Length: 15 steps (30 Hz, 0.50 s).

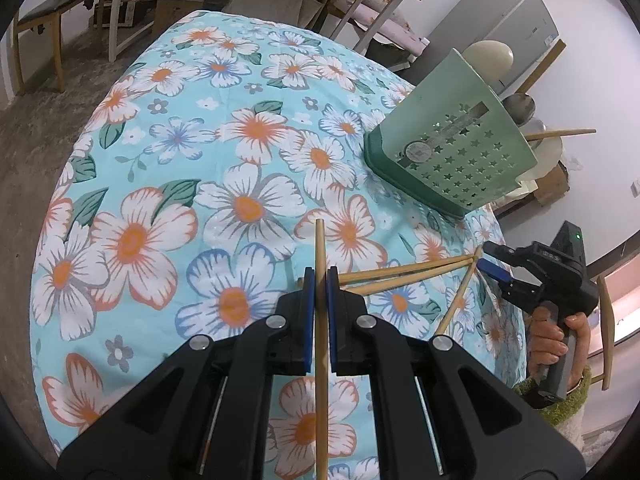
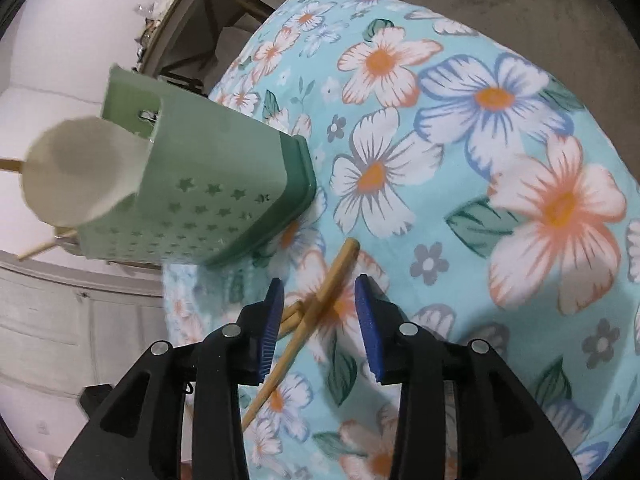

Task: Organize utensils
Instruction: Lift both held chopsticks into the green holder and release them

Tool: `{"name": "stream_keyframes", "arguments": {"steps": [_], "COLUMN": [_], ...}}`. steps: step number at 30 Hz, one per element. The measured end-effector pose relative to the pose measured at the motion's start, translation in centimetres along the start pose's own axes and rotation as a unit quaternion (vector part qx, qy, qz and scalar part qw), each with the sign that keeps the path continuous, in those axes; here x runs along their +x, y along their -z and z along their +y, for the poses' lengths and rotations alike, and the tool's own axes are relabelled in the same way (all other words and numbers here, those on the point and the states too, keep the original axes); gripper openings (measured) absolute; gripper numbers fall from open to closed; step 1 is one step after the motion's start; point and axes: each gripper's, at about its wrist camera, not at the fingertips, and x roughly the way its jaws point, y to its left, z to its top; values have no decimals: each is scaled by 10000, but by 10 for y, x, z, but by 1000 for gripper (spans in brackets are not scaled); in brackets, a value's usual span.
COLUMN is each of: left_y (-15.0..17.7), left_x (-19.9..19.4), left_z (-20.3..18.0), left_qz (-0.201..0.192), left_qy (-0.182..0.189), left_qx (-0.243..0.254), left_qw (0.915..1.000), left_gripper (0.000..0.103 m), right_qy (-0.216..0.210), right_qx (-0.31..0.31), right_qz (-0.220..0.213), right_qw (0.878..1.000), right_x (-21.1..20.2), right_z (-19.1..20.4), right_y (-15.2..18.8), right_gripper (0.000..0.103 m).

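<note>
My left gripper (image 1: 320, 276) is shut on a wooden chopstick (image 1: 321, 344) that runs lengthwise between its blue pads, tip pointing forward over the floral tablecloth. Several more chopsticks (image 1: 408, 274) lie crossed on the cloth to its right. A green utensil holder (image 1: 452, 148) with star holes stands beyond, holding a pale spoon, a ladle and a chopstick. My right gripper (image 2: 319, 312) is open, its pads on either side of a chopstick (image 2: 320, 304) lying on the cloth; it also shows in the left wrist view (image 1: 494, 264). The holder (image 2: 200, 200) stands just left of it.
The table has a blue floral cloth (image 1: 200, 184). A white spoon bowl (image 2: 76, 172) sticks out of the holder. Benches, shelves and a grey fridge (image 1: 492, 20) stand behind the table. The table edge is near the right gripper.
</note>
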Motion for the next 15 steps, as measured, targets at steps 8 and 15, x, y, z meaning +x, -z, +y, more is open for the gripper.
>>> {"name": "stream_keyframes", "arguments": {"steps": [8,15], "left_y": [1,-8], "left_x": [0,-8], "left_z": [-5,-22], "left_qz": [-2,-75], "left_qy": [32,169], "left_qx": [28,213], "left_qw": [10000,9996], "left_gripper": [5,4], "right_qy": [889,810], "right_qx": [-1052,-1573], "right_qz": [-370,-560], "right_qw": [9898,9826], "right_x": [17,-9], "right_z": [37,60], "right_y": [-8,3], "right_gripper": [11,6]}}
